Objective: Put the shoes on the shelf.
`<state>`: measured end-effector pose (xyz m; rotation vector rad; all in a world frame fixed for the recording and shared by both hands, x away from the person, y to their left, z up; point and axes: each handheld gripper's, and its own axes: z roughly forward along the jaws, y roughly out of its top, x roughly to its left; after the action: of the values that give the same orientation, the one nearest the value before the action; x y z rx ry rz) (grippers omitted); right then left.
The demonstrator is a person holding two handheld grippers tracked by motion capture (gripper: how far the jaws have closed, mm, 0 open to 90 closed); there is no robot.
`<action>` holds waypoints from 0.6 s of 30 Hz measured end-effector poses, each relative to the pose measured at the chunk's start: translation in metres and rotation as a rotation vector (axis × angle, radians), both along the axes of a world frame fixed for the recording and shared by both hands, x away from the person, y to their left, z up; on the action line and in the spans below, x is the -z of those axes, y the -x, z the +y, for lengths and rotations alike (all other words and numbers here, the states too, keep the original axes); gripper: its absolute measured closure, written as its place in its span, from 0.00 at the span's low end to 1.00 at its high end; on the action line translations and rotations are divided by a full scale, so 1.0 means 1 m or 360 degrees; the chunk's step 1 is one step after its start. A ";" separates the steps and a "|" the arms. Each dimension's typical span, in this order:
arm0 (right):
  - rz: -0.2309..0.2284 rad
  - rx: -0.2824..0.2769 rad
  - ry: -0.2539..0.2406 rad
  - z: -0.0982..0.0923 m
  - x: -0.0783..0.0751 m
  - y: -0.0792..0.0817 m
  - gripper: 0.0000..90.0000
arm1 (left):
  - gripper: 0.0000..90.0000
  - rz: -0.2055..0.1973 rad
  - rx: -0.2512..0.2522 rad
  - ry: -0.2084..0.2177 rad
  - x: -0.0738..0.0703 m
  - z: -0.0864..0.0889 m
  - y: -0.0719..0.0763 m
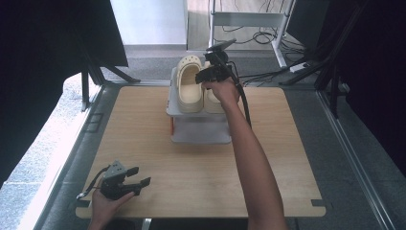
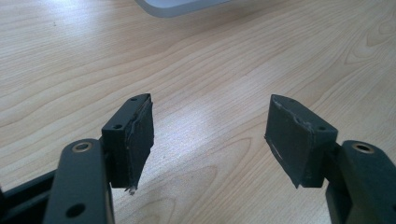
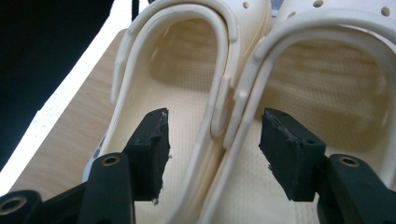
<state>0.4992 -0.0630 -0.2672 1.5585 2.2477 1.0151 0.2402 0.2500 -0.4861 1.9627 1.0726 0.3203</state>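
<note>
Resting side by side on the top shelf of a small grey shoe rack, two cream clogs sit toes pointing away from the person, the left clog touching the right clog along their inner walls. No brand mark or lettering can be read on either shoe or on the rack. The rack stands at the far middle of the wooden bench. The right hand-held gripper hovers over the clogs' heel ends, its jaws spread wide and pinching nothing; in the right gripper view the two touching rims lie in line between the pads, with no contact seen. The left hand-held gripper rests at the bench's near left corner, well apart from the rack, jaws likewise spread and empty over bare wood.
</note>
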 end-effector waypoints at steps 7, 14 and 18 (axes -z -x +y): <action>-0.0103 -0.0190 -0.0067 -0.020 -0.001 0.025 0.54 | 0.37 0.0003 -0.0008 -0.0009 0.001 -0.001 -0.001; -0.0157 -0.0436 -0.0094 -0.033 0.004 0.046 0.66 | 0.37 0.0011 -0.0006 -0.0021 0.001 -0.002 -0.001; -0.0169 -0.0560 -0.0112 -0.038 0.010 0.057 0.68 | 0.37 0.0010 -0.0007 -0.0023 0.001 -0.002 -0.001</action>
<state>0.4426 -0.1011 -0.2774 1.1229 2.4868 1.2450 0.2413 0.2479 -0.4872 1.9758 1.0817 0.3252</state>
